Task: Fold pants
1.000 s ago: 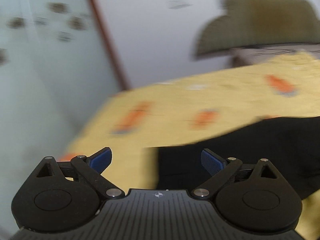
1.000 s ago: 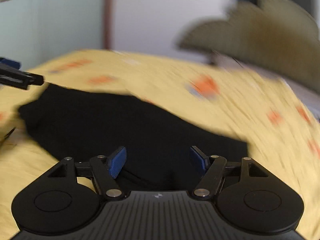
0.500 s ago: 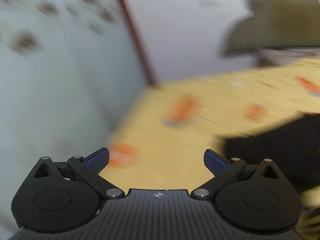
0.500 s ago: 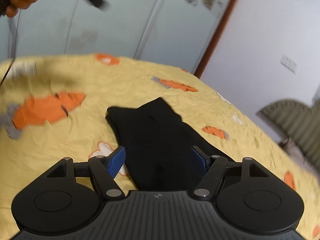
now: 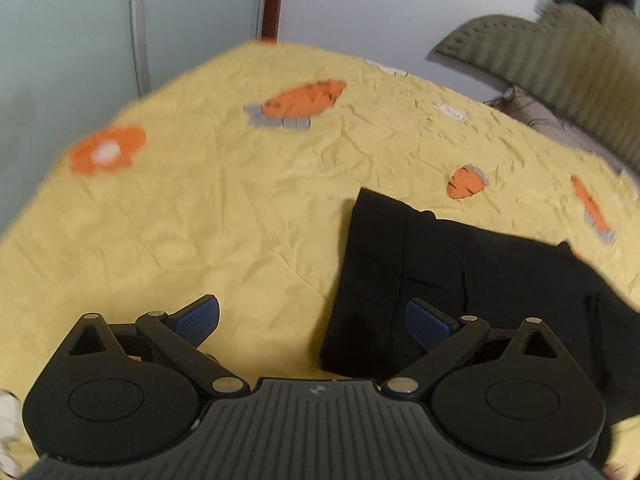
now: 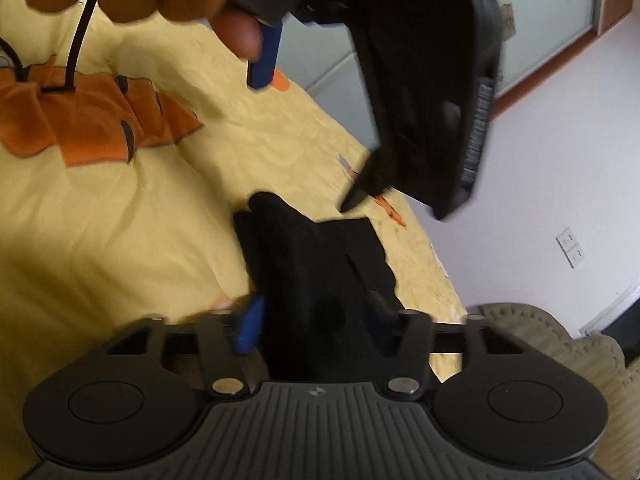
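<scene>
The black pants (image 5: 460, 280) lie folded flat on the yellow bedsheet (image 5: 240, 208). My left gripper (image 5: 312, 320) is open and empty above the pants' left edge; its right pad is over the cloth. In the right wrist view the pants (image 6: 316, 264) run away from my right gripper (image 6: 316, 320), which is open and empty over their near end. The left gripper (image 6: 424, 80) and the hand holding it fill the top of that view.
The sheet has orange carrot prints (image 5: 304, 98). A ribbed olive cushion (image 5: 560, 52) lies at the bed's far right. Pale wardrobe doors (image 5: 80, 32) and a white wall (image 6: 560, 160) border the bed. A cable (image 6: 76, 48) hangs from the left hand.
Both grippers have swung round and lifted away from the pants. The left gripper now looms close in the right wrist view. Both stayed open.
</scene>
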A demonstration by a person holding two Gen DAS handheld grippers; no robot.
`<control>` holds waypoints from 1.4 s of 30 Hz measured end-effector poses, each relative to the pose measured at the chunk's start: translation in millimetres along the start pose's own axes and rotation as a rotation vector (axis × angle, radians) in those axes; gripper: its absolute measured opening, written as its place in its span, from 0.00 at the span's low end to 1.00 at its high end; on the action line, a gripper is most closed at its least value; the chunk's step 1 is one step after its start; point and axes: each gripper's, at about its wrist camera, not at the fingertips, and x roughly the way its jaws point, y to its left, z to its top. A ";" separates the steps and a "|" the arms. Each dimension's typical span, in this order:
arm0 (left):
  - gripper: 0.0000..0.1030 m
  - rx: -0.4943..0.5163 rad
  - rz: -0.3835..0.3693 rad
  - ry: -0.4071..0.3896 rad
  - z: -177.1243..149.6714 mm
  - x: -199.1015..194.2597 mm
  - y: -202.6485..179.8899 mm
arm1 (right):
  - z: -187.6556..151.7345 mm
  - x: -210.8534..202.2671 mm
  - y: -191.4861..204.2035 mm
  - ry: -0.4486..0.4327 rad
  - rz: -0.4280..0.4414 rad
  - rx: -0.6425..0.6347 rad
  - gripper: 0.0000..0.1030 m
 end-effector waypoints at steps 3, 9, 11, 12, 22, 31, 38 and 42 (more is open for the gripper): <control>0.98 -0.084 -0.097 0.059 7.9 18.6 5.8 | 0.8 5.0 1.1 -0.023 0.016 0.006 0.17; 0.98 -0.184 -0.275 0.087 17.6 47.8 -2.1 | -11.2 -6.2 -65.1 -0.090 0.154 0.397 0.11; 0.94 -0.212 -0.335 0.083 23.3 57.5 -8.3 | -16.6 -12.0 -84.9 -0.113 0.176 0.477 0.11; 0.86 -0.227 -0.347 0.082 25.8 62.6 -11.3 | -18.6 -13.3 -92.0 -0.115 0.183 0.508 0.11; 0.20 -0.237 -0.289 0.069 25.4 75.3 -16.1 | -53.5 -43.0 -148.9 -0.131 0.344 0.764 0.11; 0.17 -0.081 -0.216 -0.119 14.9 18.2 -60.4 | -92.2 4.5 -136.7 0.151 0.220 0.852 0.11; 0.15 0.005 -0.280 -0.191 4.8 -32.4 -122.9 | -96.6 -73.6 -171.6 -0.138 0.292 1.078 0.11; 0.16 0.081 -0.293 -0.246 -8.3 -51.0 -175.9 | -119.4 -107.0 -187.7 -0.210 0.261 1.163 0.11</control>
